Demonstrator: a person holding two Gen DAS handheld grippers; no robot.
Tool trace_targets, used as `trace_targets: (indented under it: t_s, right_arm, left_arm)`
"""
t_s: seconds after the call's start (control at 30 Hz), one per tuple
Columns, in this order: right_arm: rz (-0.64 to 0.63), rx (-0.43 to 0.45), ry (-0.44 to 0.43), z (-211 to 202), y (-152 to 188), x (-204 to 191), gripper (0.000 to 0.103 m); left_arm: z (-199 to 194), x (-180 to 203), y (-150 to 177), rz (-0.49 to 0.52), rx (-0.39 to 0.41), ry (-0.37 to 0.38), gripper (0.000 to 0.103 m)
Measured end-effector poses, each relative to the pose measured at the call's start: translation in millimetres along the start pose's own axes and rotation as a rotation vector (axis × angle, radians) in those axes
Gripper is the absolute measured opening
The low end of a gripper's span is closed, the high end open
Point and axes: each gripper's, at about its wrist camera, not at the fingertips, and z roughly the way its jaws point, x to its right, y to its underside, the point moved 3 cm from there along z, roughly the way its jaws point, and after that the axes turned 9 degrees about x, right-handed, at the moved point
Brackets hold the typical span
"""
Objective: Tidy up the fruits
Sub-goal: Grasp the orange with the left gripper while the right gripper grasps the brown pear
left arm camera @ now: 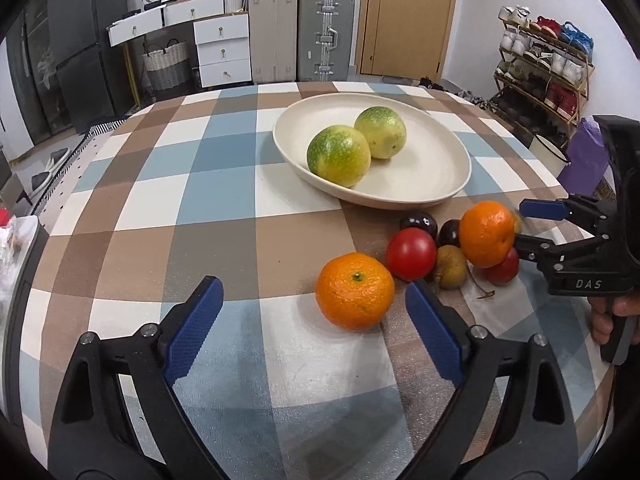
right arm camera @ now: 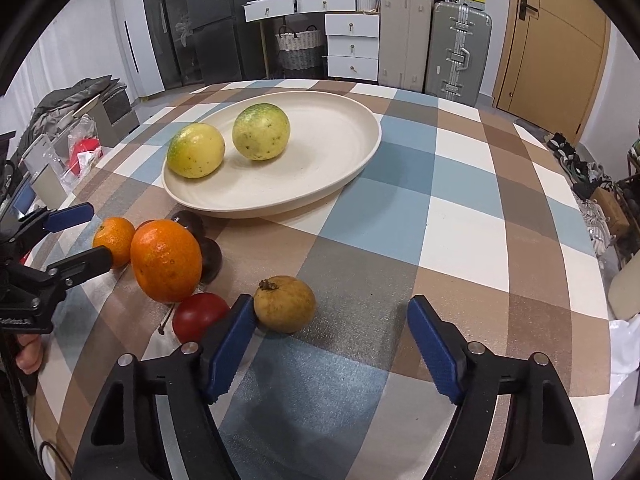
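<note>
Wide open on the left gripper (left arm camera: 312,284), holding nothing. Between its blue pads (left arm camera: 194,328), a small orange (left arm camera: 354,296) on the tabletop (left arm camera: 224,200). Close to the right-side pad, with only a thin gap there and lots of room on the other side. Round, with bumpy skin and a green dot on top.

Open on the right gripper (right arm camera: 330,312) too, a bit less wide, gripping nothing. Between its pads, a brown fruit (right arm camera: 285,304), right up against the left-side pad and far from the other one. Egg-shaped, with dull, rough skin and a dry little crown at one end.

Next to that, a small pile. A big orange (right arm camera: 166,266), shiny and dimpled, up against a smooth red fruit (right arm camera: 200,316) and round dark fruit (right arm camera: 210,258).

Further back, a cream plate (right arm camera: 340,168), oval and smooth with a low rim. In it, two round green-yellow fruits (right arm camera: 196,156), speckled, side by side.

Under everything, a checked cloth in blue, brown and white, a little shiny and grainy.
</note>
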Motion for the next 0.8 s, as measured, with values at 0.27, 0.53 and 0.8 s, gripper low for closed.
trace_targets:
  t_s: [0.27,0.53,0.8]
  right_arm:
    - [-0.002,0.015,-0.021,-3.4,0.1,-2.1,0.068]
    - [-0.029,0.017,-0.05,-3.8,0.5,-8.7,0.051]
    - [-0.035,0.026,-0.084,-4.2,-1.6,-14.3,0.032]
  left_arm:
    - [12.2,4.7,1.5,0.032,-0.041,0.021,0.084]
    - [11.9,8.6,3.9,0.035,-0.051,0.063,0.058]
    - [4.5,12.2,5.4,0.015,-0.034,0.133,0.038]
